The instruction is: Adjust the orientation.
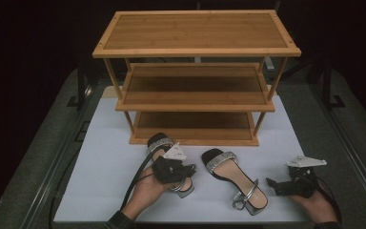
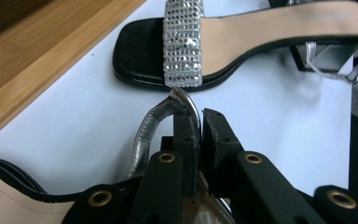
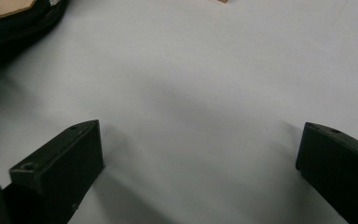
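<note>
I'm pinching the silver back strap (image 2: pixel 186 105) of the left sandal (image 1: pixel 161 145) w/ my left gripper (image 1: pixel 188 169); jaws closed on it. That shoe is sitting on the desk (image 1: pixel 100 162) at 6 o'clock from the wooden rack (image 1: pixel 195 47). My right gripper (image 1: pixel 272 183) is waiting at 3 o'clock, jaws wide open, holding nothing. The strap is thin, shiny & bendy, so it could slip out. The other sandal (image 1: pixel 233 176) has a sparkly band.
</note>
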The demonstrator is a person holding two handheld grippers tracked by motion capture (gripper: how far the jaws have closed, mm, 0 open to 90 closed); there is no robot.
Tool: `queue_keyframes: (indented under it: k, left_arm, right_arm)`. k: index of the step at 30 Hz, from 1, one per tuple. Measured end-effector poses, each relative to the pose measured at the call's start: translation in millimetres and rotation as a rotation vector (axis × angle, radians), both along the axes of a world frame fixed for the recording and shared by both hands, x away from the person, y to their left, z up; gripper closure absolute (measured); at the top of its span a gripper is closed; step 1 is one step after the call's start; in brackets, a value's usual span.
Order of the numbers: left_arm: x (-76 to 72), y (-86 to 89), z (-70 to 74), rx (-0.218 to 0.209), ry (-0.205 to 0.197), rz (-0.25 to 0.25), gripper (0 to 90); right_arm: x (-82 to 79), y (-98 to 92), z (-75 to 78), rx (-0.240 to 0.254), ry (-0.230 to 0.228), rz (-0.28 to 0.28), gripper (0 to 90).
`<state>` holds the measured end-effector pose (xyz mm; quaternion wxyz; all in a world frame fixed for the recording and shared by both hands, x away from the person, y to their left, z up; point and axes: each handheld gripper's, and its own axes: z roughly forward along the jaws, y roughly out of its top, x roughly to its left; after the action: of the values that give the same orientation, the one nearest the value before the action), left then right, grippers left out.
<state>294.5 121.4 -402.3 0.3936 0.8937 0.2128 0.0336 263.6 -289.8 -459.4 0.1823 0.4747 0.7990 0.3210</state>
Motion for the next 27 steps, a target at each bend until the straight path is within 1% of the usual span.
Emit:
queue_keyframes:
  k: [2, 5, 6, 7, 8, 11, 15, 19, 21, 25, 27]
  left_arm:
    - [-2.6, 2.5, 6.1, -0.005, -0.023, -0.006, 84.4]
    - [-7.1, 11.5, 19.7, -0.012, -0.055, 0.000, 84.4]
    - [-7.9, 15.1, 24.0, -0.002, -0.068, -0.001, 84.4]
    - [-9.2, 18.9, 28.4, 0.000, -0.075, 0.006, 84.4]
    - [-9.6, 21.6, 30.7, 0.011, -0.085, 0.004, 84.5]
    - [-11.1, 30.4, 37.3, 0.027, -0.107, 0.009, 84.4]
    - [-15.2, 41.7, 46.3, 0.010, -0.119, 0.022, 84.4]
    - [-22.0, 54.7, 55.2, 0.012, -0.138, 0.028, 84.4]
    - [-25.6, 63.2, 57.5, 0.006, -0.144, 0.036, 84.4]
    - [-32.4, 82.2, 58.6, -0.009, -0.143, 0.056, 84.4]
    - [-35.7, 90.2, 57.3, -0.018, -0.128, 0.059, 84.4]
  right_arm:
    - [0.0, 0.0, 0.0, 0.000, 0.000, 0.000, 0.0]
    - [0.0, 0.0, 0.0, 0.001, 0.000, 0.000, 0.0]
    - [0.0, 0.0, 0.0, 0.001, 0.000, 0.000, 0.0]
    - [0.0, 0.0, 0.0, 0.001, 0.000, 0.000, 0.0]
    - [0.0, 0.0, 0.0, 0.001, 0.000, 0.000, 0.0]
    - [0.0, 0.0, 0.0, 0.001, 0.000, 0.000, 0.0]
    - [0.0, 0.0, 0.0, 0.001, 0.000, 0.000, 0.0]
    - [0.0, 0.0, 0.0, 0.001, 0.000, 0.000, 0.0]
    - [0.0, 0.0, 0.0, 0.001, 0.000, 0.000, 0.0]
    - [0.0, 0.0, 0.0, 0.001, 0.000, 0.000, 0.0]
    - [0.0, 0.0, 0.0, 0.000, 0.000, 0.000, 0.0]
